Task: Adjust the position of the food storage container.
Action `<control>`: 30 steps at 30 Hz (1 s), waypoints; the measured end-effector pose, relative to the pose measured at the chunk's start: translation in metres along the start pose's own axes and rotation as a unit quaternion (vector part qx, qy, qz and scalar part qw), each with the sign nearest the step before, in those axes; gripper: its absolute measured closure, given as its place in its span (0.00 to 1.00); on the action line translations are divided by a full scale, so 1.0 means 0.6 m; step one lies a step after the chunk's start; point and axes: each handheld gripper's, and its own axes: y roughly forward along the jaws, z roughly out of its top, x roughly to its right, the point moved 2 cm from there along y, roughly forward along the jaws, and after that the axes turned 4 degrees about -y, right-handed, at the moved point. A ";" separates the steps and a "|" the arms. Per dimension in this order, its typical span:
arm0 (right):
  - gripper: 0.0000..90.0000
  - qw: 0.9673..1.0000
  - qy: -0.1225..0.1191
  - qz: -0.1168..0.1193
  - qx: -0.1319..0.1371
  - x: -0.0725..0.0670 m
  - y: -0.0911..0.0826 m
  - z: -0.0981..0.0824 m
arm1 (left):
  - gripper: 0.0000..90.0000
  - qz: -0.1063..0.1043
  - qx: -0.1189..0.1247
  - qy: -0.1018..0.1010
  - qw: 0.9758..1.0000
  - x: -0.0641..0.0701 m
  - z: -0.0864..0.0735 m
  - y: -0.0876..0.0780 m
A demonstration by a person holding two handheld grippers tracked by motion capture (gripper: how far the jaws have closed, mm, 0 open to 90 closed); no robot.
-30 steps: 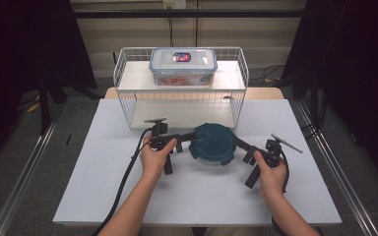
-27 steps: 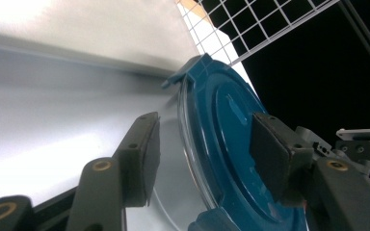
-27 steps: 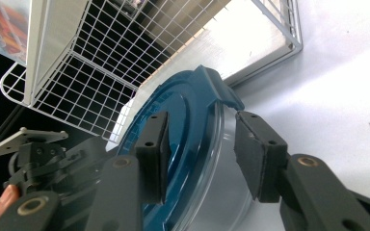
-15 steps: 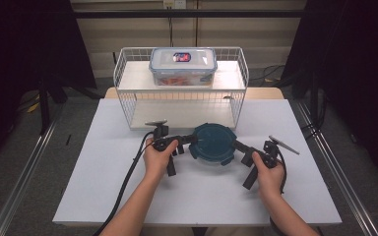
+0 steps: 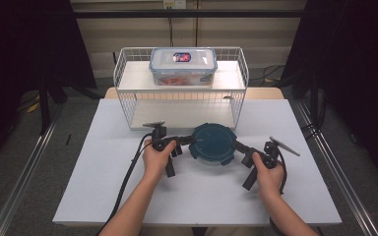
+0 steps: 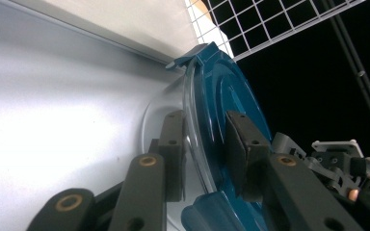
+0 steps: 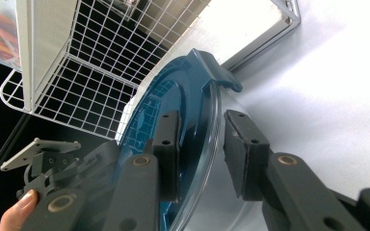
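Table (image 5: 103,162) space in front of the wire shelf rack (image 5: 128,105) carries a round container with a dark blue lid (image 5: 211,143), set low and central so both hands reach it from opposite sides. Left gripper (image 5: 183,141) has just been closing and now clamps the lid's rim, one pad (image 6: 243,144) above, one below. Right gripper (image 5: 241,149), also just closing, straddles the opposite rim, likely for a level two-handed lift, though one pad (image 7: 238,144) looks slightly clear.
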 end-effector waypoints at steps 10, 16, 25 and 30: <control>0.80 1.000 0.002 -0.004 0.001 -0.003 -0.002 0.001 | 0.80 0.007 0.006 -0.012 1.000 0.003 -0.002 -0.002; 0.81 1.000 0.025 -0.002 -0.003 -0.001 -0.003 0.004 | 0.81 0.005 0.018 -0.026 1.000 0.001 -0.005 -0.002; 0.83 0.998 0.055 0.013 0.013 -0.003 -0.001 0.001 | 0.82 0.008 0.020 -0.025 0.999 0.006 -0.006 -0.014; 0.84 0.999 0.049 0.018 0.008 -0.012 0.002 0.002 | 0.83 0.008 0.029 -0.026 0.999 0.005 -0.005 -0.025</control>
